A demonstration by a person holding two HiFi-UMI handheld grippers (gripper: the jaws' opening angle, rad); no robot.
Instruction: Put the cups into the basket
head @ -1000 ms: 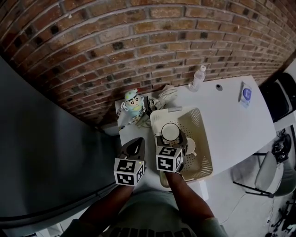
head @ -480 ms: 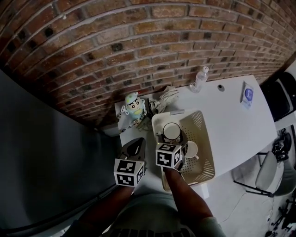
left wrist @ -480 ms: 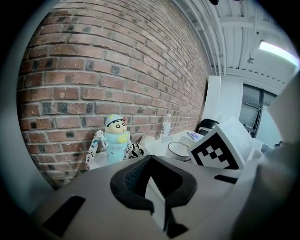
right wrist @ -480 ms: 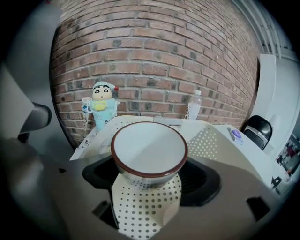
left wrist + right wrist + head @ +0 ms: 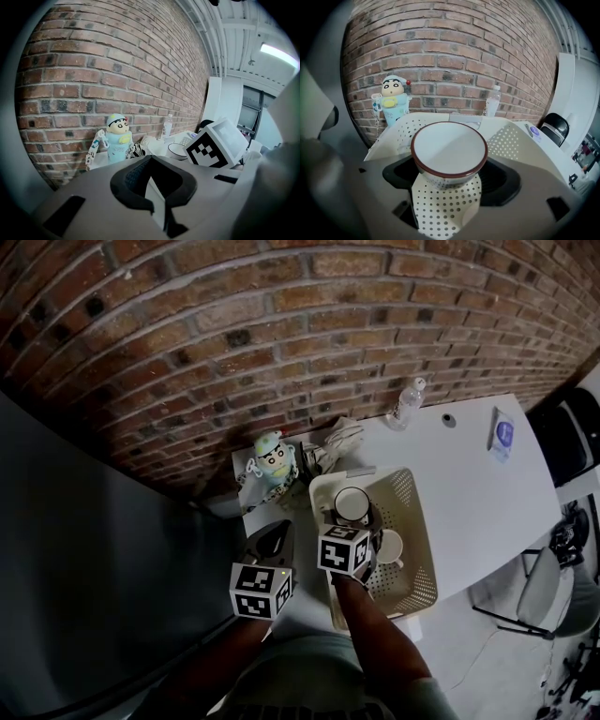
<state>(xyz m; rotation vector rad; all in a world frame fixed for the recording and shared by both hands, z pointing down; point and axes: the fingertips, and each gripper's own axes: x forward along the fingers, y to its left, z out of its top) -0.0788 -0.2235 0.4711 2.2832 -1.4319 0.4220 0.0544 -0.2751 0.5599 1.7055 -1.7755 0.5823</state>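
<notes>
The right tongs [image 5: 354, 519] are closed on a white, brown-rimmed cup [image 5: 449, 150], held within the perforated basket [image 5: 413, 504] at its far left end. A second cup [image 5: 389, 547] lies in the basket just right of it. The left tongs [image 5: 149, 183] are pressed together, empty, left of the basket on the table [image 5: 469, 465].

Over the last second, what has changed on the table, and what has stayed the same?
The right gripper, shut on the brown-rimmed cup, edged slightly forward over the basket. Nothing was let go. The left gripper, second cup and cartoon bottle stayed put.
</notes>
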